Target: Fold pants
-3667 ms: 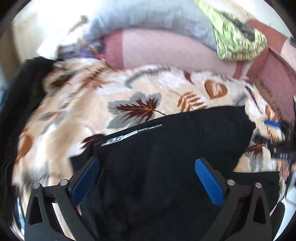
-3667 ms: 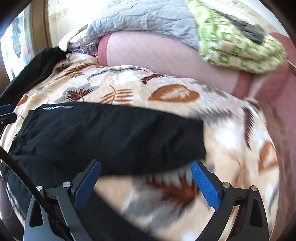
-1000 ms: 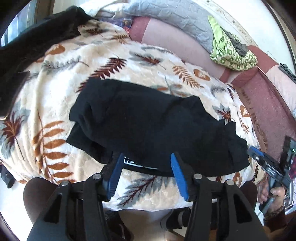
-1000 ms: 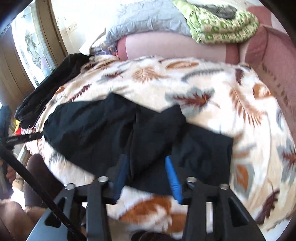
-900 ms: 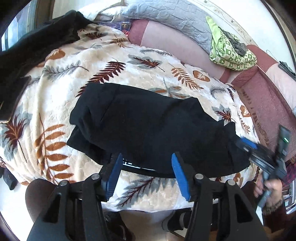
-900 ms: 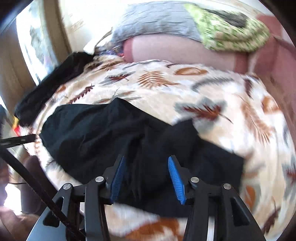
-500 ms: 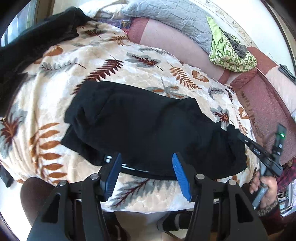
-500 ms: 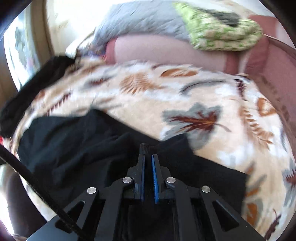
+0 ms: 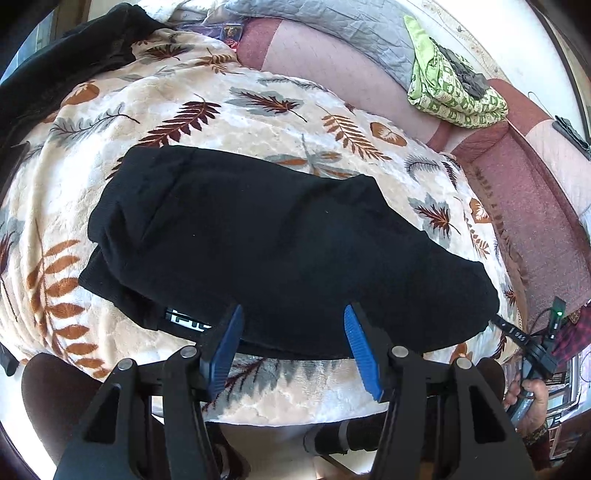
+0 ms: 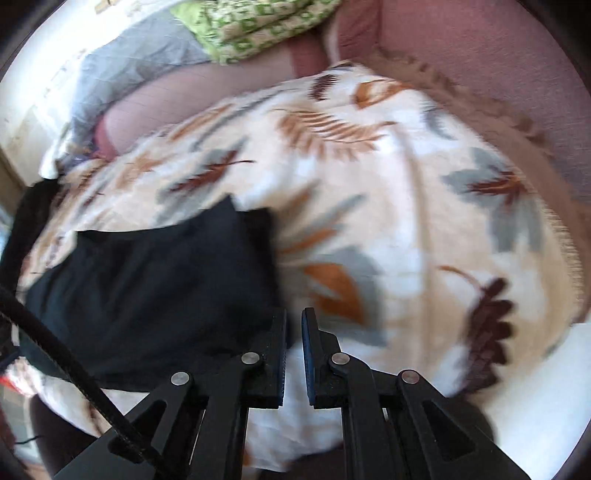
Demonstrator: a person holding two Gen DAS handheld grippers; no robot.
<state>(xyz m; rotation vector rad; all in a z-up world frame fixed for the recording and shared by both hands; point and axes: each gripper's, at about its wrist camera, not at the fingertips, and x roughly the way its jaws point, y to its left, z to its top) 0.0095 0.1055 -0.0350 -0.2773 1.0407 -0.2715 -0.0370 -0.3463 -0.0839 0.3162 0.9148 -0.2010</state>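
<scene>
Left tool (image 9: pixel 291 347): nearest in the left wrist view, its blue-padded jaws stand apart and hold nothing; they hover over the near hem of the pants.
Right tool (image 10: pixel 293 354): nearest in the right wrist view, jaws together with only a thin slit between them. No cloth shows between the pads; the pants' corner lies just to its left. The view is blurred.
Pants (image 9: pixel 280 251): black, lying folded in a long band across the leaf-print blanket (image 9: pixel 258 110), a white label near the left end of the near edge.
Handling, as a judgement: soft, light, limp cloth that will sag and drag on the plush blanket, and the layers can slip apart.
Where to grip, as a judgement: pinch all layers at the two end corners of the near edge, then carry one end over the other.
Beyond: a pink sofa back (image 9: pixel 332 66), with a grey quilt (image 9: pixel 332 26) and a green patterned cloth (image 9: pixel 450 96) on it.
</scene>
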